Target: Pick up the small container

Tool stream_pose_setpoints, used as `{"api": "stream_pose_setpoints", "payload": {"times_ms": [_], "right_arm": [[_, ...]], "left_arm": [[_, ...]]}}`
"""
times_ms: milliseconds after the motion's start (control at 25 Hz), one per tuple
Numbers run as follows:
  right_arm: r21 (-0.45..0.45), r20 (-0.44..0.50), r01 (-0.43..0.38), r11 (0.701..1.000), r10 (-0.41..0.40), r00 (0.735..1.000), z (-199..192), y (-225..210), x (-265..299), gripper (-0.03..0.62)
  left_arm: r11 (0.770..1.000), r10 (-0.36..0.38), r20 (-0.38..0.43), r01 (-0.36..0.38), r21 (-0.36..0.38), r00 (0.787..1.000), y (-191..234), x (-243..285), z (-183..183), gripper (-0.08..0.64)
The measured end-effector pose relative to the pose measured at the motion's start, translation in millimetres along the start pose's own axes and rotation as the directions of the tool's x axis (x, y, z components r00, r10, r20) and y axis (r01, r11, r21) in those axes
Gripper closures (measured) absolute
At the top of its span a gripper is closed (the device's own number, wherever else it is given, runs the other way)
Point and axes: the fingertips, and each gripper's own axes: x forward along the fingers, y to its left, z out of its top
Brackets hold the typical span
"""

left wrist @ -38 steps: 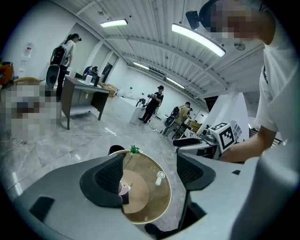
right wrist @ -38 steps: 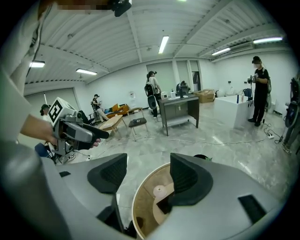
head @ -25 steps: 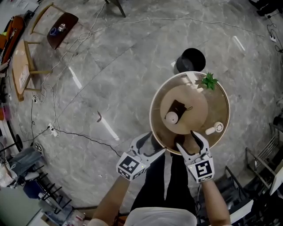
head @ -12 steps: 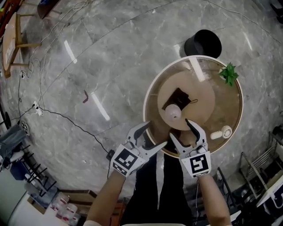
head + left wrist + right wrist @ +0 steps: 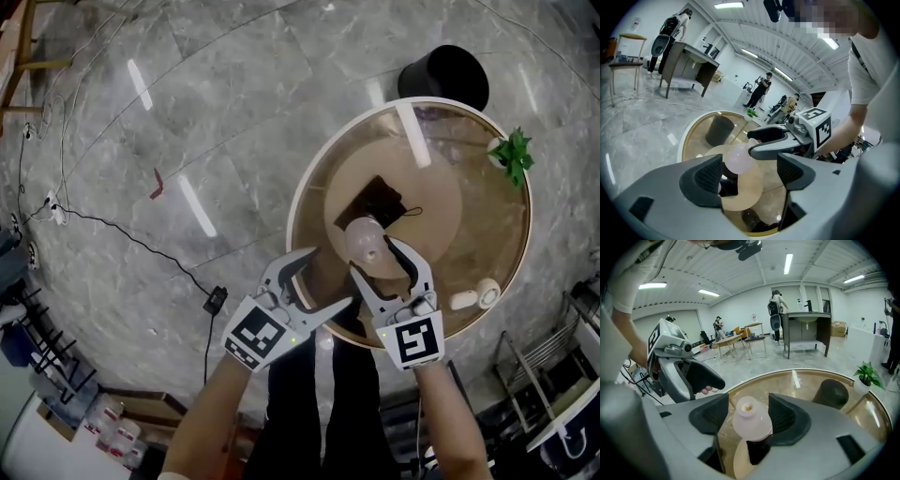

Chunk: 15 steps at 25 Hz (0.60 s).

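The small container (image 5: 364,242) is a pale pink bottle with a narrow open neck, standing upright on the round wooden disc (image 5: 431,202) of a glass table. My right gripper (image 5: 372,255) reaches around it. In the right gripper view the container (image 5: 751,420) stands between the two pads; the jaws are closing, and a thin gap shows at the left pad. My left gripper (image 5: 330,277) hovers open at the table's near rim, to the left of the right one, with nothing between its jaws. From the left gripper view the container (image 5: 738,157) shows beyond the open left gripper (image 5: 750,176).
A dark square holder (image 5: 380,202) lies on the disc just behind the container. A small green plant (image 5: 513,153) and a white fan-like object (image 5: 476,295) sit near the table's rim (image 5: 309,169). A black drum (image 5: 442,75) stands on the floor beyond; a cable and plug (image 5: 214,300) lie left.
The right gripper has moved forward from the table's near edge until its jaws straddle the container. The left gripper has kept beside it, still open.
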Motion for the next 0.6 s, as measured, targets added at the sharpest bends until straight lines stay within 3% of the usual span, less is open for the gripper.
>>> {"api": "stream_pose_setpoints", "payload": {"times_ms": [160,320,440,520,600], "right_arm": [[-0.009,0.016,0.0,1.0,0.0,1.0,-10,-4,11,0.33],[-0.101,0.018,-0.002,0.995,0.004,1.0,-12,-3,16,0.342],[-0.152,0.013,-0.003,0.988,0.006,1.0,-13,1,14,0.369],[-0.135,0.035,0.005,0.991,0.0,0.999,-14,2,12,0.423],[-0.118,0.05,0.018,0.993,-0.012,0.999,-15,2,11,0.435]], "left_arm": [[0.998,-0.038,0.003,0.038,-0.039,0.999,5,11,-8,0.19],[0.993,-0.07,0.006,0.07,-0.093,0.998,7,19,-17,0.19],[0.97,-0.127,0.042,0.133,-0.205,0.991,6,19,-20,0.198],[0.95,-0.164,0.059,0.174,-0.258,0.985,6,19,-23,0.198],[0.932,-0.19,0.075,0.204,-0.3,0.979,6,17,-25,0.195]]}}
